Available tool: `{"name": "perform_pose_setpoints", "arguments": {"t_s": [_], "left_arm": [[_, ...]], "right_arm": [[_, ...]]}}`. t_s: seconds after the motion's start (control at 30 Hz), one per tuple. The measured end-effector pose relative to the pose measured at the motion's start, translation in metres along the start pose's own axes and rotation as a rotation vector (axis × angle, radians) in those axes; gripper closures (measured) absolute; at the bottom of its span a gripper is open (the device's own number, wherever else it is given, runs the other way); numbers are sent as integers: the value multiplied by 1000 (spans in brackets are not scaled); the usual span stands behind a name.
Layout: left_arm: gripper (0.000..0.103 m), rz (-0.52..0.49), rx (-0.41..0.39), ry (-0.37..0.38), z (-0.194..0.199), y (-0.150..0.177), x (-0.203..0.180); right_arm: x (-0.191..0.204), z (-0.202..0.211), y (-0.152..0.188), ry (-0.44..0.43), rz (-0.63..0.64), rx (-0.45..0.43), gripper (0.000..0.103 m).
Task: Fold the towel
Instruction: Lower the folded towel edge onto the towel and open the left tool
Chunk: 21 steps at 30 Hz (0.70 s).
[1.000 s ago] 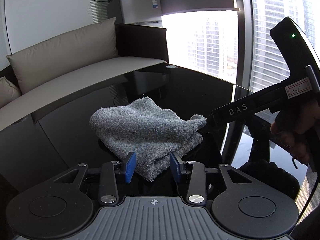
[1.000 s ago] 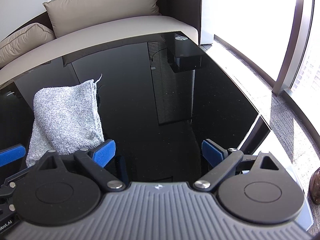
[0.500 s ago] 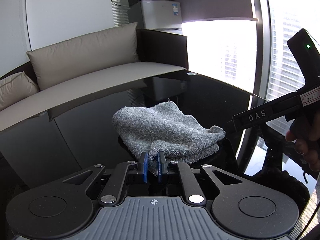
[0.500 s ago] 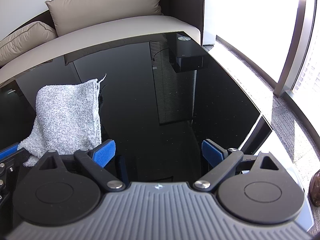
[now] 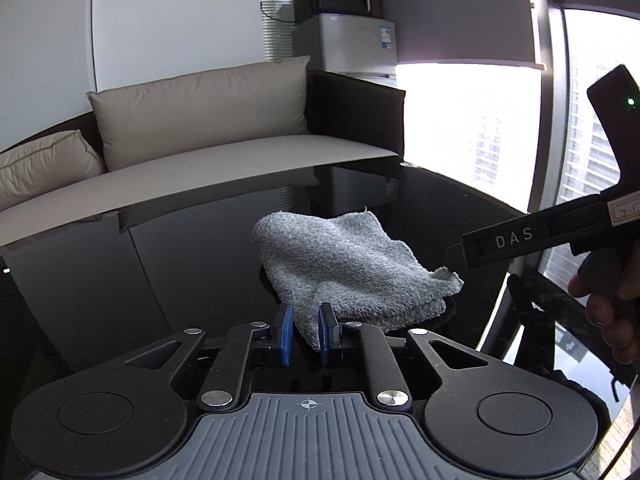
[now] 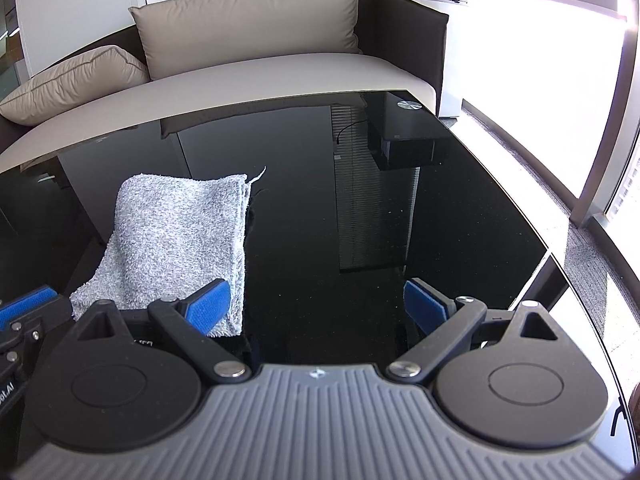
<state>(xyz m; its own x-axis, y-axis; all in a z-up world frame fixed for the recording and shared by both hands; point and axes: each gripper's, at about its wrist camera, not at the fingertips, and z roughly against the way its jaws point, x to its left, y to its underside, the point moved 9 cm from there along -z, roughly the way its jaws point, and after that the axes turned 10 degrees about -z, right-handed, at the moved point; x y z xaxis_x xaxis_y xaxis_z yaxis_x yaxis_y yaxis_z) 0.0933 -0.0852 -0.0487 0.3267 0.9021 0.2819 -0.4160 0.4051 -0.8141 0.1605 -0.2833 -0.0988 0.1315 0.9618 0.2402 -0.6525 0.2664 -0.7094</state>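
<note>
towel point(image 5: 344, 268) grey, folded, lying on the black glass table point(image 6: 440, 216) | left gripper point(image 5: 305, 334) jaws drawn narrow about the towel's near corner; whether the pads touch it, cannot tell | right gripper point(image 6: 316, 300) jaws wide, holding nothing, towel at its left | beige sofa point(image 6: 256, 40) beyond the far edge

Daylight floods in from the window point(image 5: 460, 120) on my right, blown out to white in both views. The glossy black table point(image 6: 460, 208) mirrors the sofa point(image 6: 280, 64) and blinds. My fisheye lenses bend straight lines at the edges; focus holds sharp, corners darken.
</note>
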Motion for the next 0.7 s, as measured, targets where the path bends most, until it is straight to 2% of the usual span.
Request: {"name": "perform_pose_setpoints", "arguments": {"t_s": [0.27, 0.3, 0.37, 0.43, 0.57, 0.7], "left_arm": [[76, -76, 15, -6, -12, 1, -11], [80, -82, 14, -8, -15, 1, -11], [94, -81, 15, -13, -17, 3, -10], [99, -76, 14, -22, -18, 5, -10], [100, -73, -11, -58, -14, 7, -8], [100, 1, -58, -116, -3, 5, 2]], "right_arm": [[8, 2, 0, -24, 17, -16, 7], [10, 3, 0, -28, 20, -18, 7], [13, 3, 0, -34, 27, -23, 7], [16, 4, 1, -40, 33, -27, 7], [22, 5, 1, -53, 46, -36, 7], [29, 6, 1, -66, 59, -45, 7]]}}
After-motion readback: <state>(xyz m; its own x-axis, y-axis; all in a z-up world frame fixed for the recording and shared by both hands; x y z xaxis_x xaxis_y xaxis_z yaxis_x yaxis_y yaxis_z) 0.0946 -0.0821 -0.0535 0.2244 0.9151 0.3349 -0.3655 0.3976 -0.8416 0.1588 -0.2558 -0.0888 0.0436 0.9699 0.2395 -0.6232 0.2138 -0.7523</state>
